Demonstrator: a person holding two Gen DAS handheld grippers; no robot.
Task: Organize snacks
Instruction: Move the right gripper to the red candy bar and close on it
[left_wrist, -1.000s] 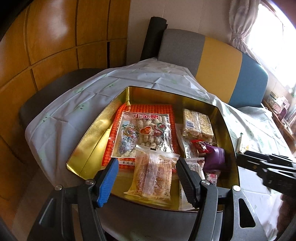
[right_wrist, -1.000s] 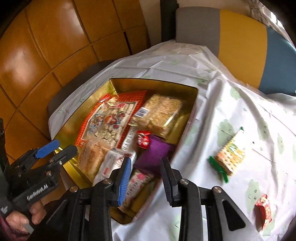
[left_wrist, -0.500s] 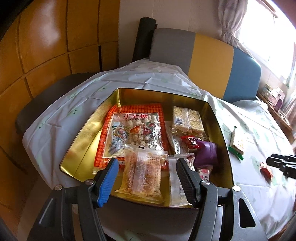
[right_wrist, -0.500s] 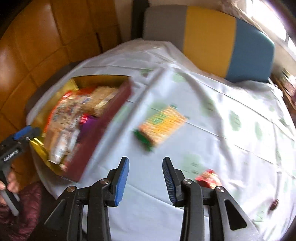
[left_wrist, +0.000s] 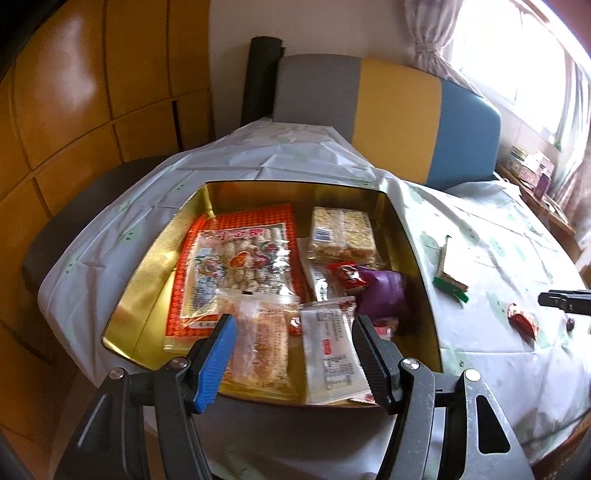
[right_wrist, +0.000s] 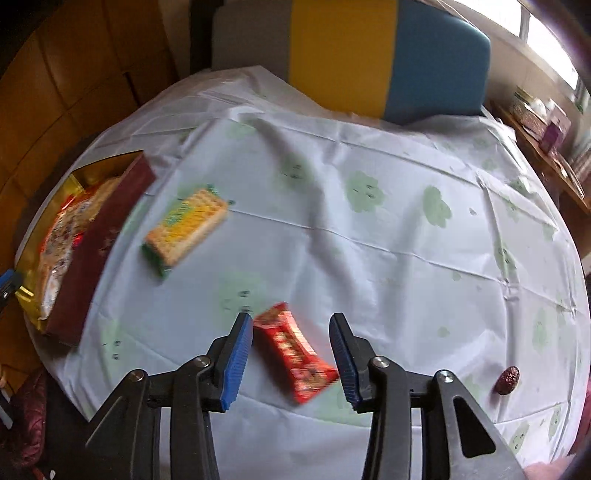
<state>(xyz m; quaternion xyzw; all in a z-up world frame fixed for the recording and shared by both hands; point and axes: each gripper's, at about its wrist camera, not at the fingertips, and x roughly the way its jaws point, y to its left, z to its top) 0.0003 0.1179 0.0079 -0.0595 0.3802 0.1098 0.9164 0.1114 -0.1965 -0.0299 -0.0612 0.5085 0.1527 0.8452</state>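
The right gripper (right_wrist: 291, 360) hangs over the red snack packet (right_wrist: 295, 350) on the tablecloth (right_wrist: 369, 221), and its jaws have just been opening. The packet lies between them, but neither pad presses on it yet, so nothing is grasped. The left gripper (left_wrist: 291, 354) waits spread wide and empty above the near edge of the gold tin (left_wrist: 155, 280), which sits at the left end of the table, already well stocked with packets.

To my eye the step in hand is picking that red packet up to carry it over to the tin. It lies slantwise between the jaws, one end toward the left pad and the other reaching near the right one. I would roll the wrist so the pads meet its two long sides, not its corners, then come down until the tips sit just above the cloth before closing. The wrapper looks slick and thin, so a firm squeeze across the middle should hold better than a nip at a crimped end. Catching the loose tablecloth with it is the thing to avoid.

Still out on the cloth are the yellow wafer pack (right_wrist: 184, 229), just beside the tin's right wall, and a small dark candy (right_wrist: 508, 380) far to the right.
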